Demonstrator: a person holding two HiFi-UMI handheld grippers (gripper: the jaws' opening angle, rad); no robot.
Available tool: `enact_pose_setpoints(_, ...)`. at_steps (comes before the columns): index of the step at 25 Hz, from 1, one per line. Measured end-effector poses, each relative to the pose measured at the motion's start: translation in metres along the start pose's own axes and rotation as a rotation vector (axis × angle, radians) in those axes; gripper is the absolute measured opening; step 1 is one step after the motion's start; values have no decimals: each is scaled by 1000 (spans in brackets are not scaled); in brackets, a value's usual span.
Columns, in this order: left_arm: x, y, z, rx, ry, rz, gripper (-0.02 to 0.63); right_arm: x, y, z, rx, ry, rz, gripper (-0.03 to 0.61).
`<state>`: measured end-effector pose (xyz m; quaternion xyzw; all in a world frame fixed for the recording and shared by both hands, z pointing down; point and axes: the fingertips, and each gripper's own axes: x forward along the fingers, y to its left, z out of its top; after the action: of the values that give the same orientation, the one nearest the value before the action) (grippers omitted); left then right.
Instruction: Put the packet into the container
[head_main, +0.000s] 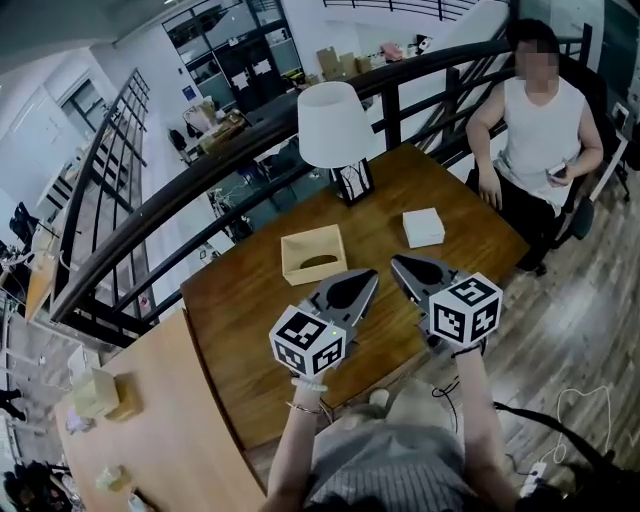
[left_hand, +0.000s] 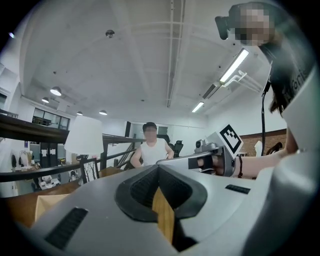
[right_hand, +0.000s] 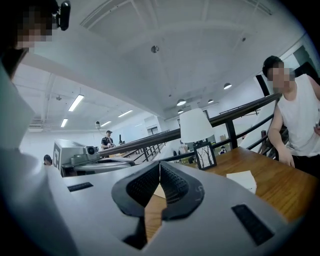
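Observation:
The white packet (head_main: 424, 227) lies flat on the wooden table (head_main: 470, 195), to the right of the open wooden container (head_main: 312, 253). Both grippers hover side by side over the table's near half. My left gripper (head_main: 372, 275) is shut and empty, its tip just right of the container's near corner. My right gripper (head_main: 395, 262) is also shut and empty, a short way in front of the packet. In the right gripper view the packet (right_hand: 242, 180) sits ahead to the right of the shut jaws (right_hand: 160, 165). The left gripper view shows shut jaws (left_hand: 159, 167) and the container (left_hand: 47, 202) low at the left.
A table lamp with a white shade (head_main: 335, 125) stands at the table's far edge behind the container. A person in a white sleeveless top (head_main: 540, 130) sits at the far right corner with one hand on the table. A dark railing (head_main: 200, 200) runs along the far side.

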<state>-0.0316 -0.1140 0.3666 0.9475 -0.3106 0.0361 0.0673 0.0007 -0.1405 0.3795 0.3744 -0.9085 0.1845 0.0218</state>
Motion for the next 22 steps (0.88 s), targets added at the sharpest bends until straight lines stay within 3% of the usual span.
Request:
enact_pose_setpoints(14,96,23,-41,-93,82,20,6,5,-111,-26,110,125,7,12)
enact_pose_setpoints(22,139,37,-56,-140,76,61,5,15,-162,-24,72,148,-2,11)
